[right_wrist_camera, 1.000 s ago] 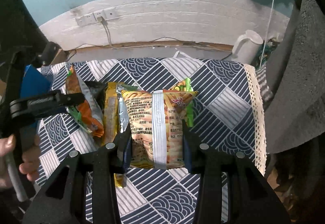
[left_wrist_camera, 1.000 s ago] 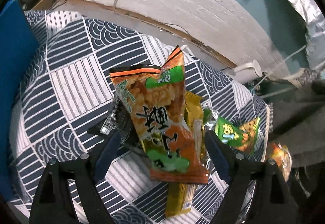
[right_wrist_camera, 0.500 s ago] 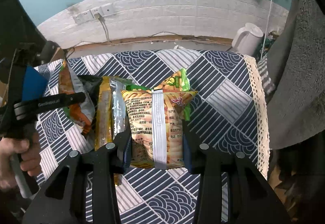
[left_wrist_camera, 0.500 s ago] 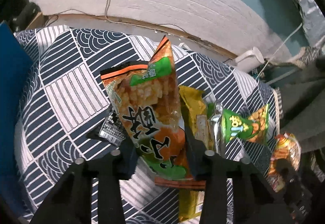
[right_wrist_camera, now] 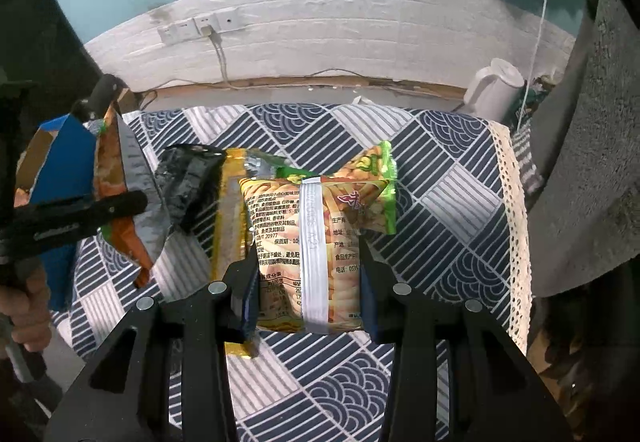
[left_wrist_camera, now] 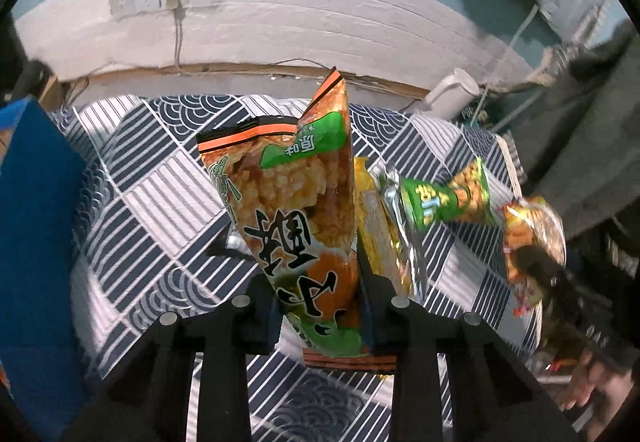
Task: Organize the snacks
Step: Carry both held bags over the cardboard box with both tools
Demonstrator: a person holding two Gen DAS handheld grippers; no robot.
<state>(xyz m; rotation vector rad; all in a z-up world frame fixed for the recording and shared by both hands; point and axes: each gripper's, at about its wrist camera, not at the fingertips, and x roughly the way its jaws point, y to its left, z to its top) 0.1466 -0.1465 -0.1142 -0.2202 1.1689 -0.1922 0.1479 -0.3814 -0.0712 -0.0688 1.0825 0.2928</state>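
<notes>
My left gripper (left_wrist_camera: 318, 298) is shut on an orange and green rice-cracker bag (left_wrist_camera: 296, 209) and holds it upright above the patterned cloth; it also shows at the left of the right wrist view (right_wrist_camera: 120, 201). My right gripper (right_wrist_camera: 308, 282) is shut on a yellow snack bag (right_wrist_camera: 316, 242) with its printed back up, held over the cloth. That bag shows at the right edge of the left wrist view (left_wrist_camera: 532, 242). A yellow packet (right_wrist_camera: 228, 217), a green bag (left_wrist_camera: 444, 197) and a black packet (right_wrist_camera: 188, 177) lie on the cloth between the grippers.
A blue box (left_wrist_camera: 36, 242) stands at the left edge of the cloth-covered table (right_wrist_camera: 452, 201). A white kettle (right_wrist_camera: 498, 89) sits at the back right. A white brick wall with sockets (right_wrist_camera: 200, 27) runs behind the table. A lace edge (right_wrist_camera: 516, 242) marks the table's right side.
My left gripper closed on the rice-cracker bag and lifted it off the cloth. My right gripper kept its hold on the yellow bag and rose slightly.
</notes>
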